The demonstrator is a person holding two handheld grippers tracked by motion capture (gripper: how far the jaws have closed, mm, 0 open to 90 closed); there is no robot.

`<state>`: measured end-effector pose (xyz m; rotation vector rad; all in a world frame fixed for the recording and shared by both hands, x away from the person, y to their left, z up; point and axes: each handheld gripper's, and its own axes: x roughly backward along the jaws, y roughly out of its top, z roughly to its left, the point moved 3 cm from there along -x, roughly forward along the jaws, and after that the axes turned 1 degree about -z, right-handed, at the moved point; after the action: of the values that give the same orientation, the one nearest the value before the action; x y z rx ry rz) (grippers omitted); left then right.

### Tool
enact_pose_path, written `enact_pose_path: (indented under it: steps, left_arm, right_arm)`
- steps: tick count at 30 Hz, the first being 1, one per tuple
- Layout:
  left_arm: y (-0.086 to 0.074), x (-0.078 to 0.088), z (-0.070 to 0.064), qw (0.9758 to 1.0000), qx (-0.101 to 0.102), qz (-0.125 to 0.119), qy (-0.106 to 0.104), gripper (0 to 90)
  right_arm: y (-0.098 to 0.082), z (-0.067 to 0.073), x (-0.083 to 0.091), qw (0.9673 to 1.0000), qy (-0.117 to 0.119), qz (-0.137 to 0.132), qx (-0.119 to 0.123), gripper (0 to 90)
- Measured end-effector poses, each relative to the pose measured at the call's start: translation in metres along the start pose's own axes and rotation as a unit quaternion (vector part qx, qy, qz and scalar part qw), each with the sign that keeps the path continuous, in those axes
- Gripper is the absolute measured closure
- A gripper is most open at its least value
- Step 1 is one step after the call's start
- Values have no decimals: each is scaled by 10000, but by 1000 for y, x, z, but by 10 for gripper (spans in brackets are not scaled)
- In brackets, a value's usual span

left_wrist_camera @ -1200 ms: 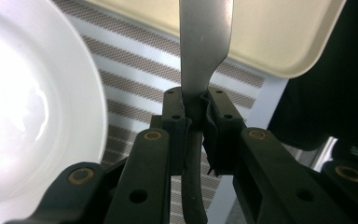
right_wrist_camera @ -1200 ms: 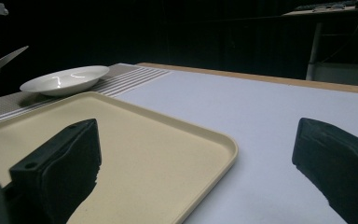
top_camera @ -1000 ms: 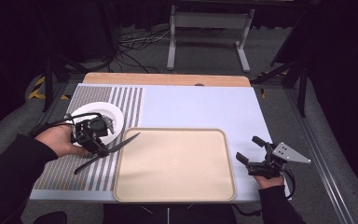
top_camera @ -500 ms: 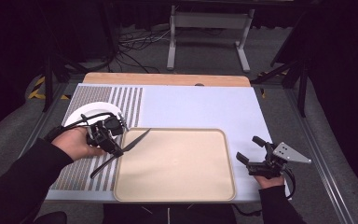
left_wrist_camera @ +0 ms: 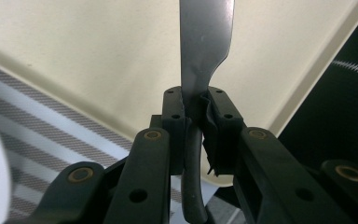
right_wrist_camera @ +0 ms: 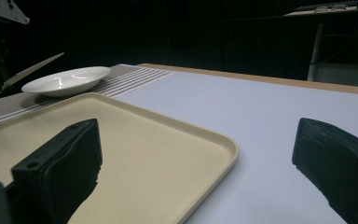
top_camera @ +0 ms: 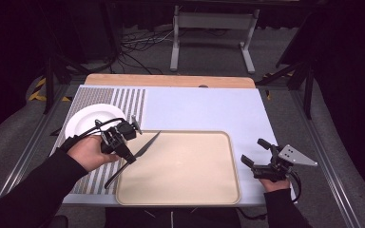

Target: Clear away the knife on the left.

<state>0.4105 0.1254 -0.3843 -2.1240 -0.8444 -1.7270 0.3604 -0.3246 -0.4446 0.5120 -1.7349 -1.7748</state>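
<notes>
My left gripper [top_camera: 129, 154] is shut on a table knife [top_camera: 140, 150] with a dark handle and a steel blade. It holds the knife above the left edge of the beige tray [top_camera: 190, 190], blade tip toward the tray's far left corner. In the left gripper view the knife [left_wrist_camera: 205, 42] runs up from between the jaws over the tray [left_wrist_camera: 98, 51]. My right gripper [top_camera: 256, 153] rests open on the table just right of the tray, nothing between its jaws. From the right gripper view the tray [right_wrist_camera: 168, 135] lies ahead, with the knife blade [right_wrist_camera: 30, 70] at the far left.
A white plate [top_camera: 95, 118] sits on the striped mat [top_camera: 128, 102] at the table's left, just behind my left hand. The pale blue table top [top_camera: 204, 109] stretches behind the tray, with a wooden strip [top_camera: 171, 80] along the far edge. The plate [right_wrist_camera: 67, 79] appears beyond the tray.
My left gripper has carried the knife to the right, from over the striped mat to the tray's left edge. The right gripper has stayed where it was.
</notes>
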Motion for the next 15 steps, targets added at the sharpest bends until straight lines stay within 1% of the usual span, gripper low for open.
enact_pose_path:
  steps: [2,5,6,8,9,11,13,15]
  left_arm:
    - [2,-3,-2,9999,97,-2,-37,799]
    - [5,-8,-3,9999,168,-10,-24,799]
    - [7,-12,-3,9998,181,51,-4,799]
    - [8,-16,-3,9995,305,42,-39,799]
    - [8,-17,-2,9996,288,61,-49,799]
    - [8,-19,-1,9993,356,58,-100,799]
    - [8,-20,-1,9993,364,74,-100,799]
    - [8,-22,-2,9989,444,73,-118,799]
  right_arm:
    - [0,0,0,10000,4,9,4,22]
    - [0,0,0,10000,-5,-15,9,22]
    - [0,0,1,10000,-7,-12,7,22]
    - [0,0,0,10000,-4,-10,6,22]
    - [0,0,0,10000,-3,-8,4,22]
    - [0,0,1,10000,-4,-3,8,23]
    - [0,0,1,10000,-7,1,6,23]
    - [0,0,0,10000,-3,14,-1,23]
